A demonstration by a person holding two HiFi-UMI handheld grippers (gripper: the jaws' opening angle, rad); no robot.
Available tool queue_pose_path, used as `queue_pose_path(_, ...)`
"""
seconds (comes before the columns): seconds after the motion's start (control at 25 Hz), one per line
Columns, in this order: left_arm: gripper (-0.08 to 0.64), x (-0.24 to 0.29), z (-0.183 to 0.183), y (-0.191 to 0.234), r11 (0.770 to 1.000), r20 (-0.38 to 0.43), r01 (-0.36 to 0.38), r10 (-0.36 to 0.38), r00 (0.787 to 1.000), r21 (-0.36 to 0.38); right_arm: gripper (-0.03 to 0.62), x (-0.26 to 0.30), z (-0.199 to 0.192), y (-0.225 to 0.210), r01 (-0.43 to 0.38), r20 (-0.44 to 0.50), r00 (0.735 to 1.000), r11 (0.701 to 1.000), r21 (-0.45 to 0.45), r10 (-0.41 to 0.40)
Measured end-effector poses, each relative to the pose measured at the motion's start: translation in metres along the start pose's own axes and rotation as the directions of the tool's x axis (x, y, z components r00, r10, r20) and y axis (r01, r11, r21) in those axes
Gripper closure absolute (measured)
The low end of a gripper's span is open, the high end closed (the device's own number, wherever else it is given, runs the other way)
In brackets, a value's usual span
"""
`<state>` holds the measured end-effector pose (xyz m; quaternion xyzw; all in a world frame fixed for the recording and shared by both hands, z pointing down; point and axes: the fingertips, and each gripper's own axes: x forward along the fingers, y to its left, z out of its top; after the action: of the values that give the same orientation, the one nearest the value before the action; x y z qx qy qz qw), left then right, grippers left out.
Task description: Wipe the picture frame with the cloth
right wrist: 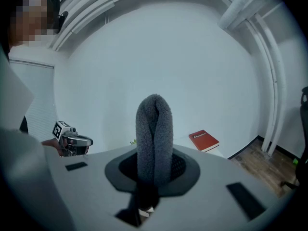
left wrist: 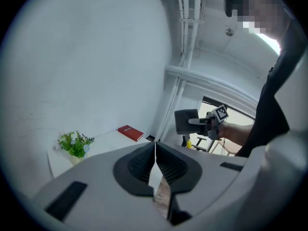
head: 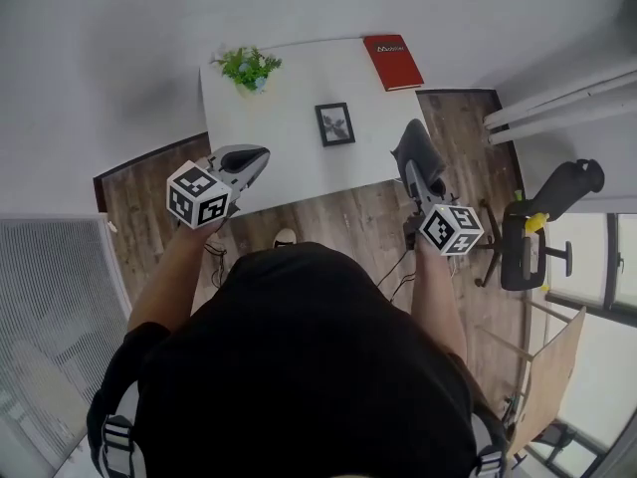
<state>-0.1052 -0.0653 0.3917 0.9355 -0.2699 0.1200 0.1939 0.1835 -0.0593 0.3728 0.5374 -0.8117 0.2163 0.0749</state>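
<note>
Left gripper [left wrist: 155, 163] – jaws pressed together, nothing between them, pads meet in a thin line. Right gripper [right wrist: 154, 172] is clamped on a fuzzy dark-grey cloth [right wrist: 154, 136]; the cloth is folded into a loop that stands up out of the jaws. Both grippers are held in the air at the near edge of the white rectangular table [head: 279, 118], left one over the near-left corner, right one at the near-right corner, well apart from each other.

Small black-edged picture frame [head: 334, 124] lies flat on the table, about mid-table, between the two grippers and beyond their tips – neither gripper nor cloth touches it. Red hardcover book [head: 392, 62] sits flat at the far-right corner. Small green potted plant [head: 247, 67] stands at the far-left corner. Wood-plank floor [head: 348, 217] under the table; black office chair [head: 537, 237] off to the right. The person wears a black shirt [head: 299, 366].
</note>
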Motion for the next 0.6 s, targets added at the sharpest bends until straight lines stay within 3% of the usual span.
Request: queue_pose_path(0.6,0.548,-0.009,-0.008,0.044,0.998,-0.010,0.062,-0.062,0.998,-0.014,0.546,0.023,0.002,0.028,0.035,-0.006,0.999,0.999,0.019,-0.035)
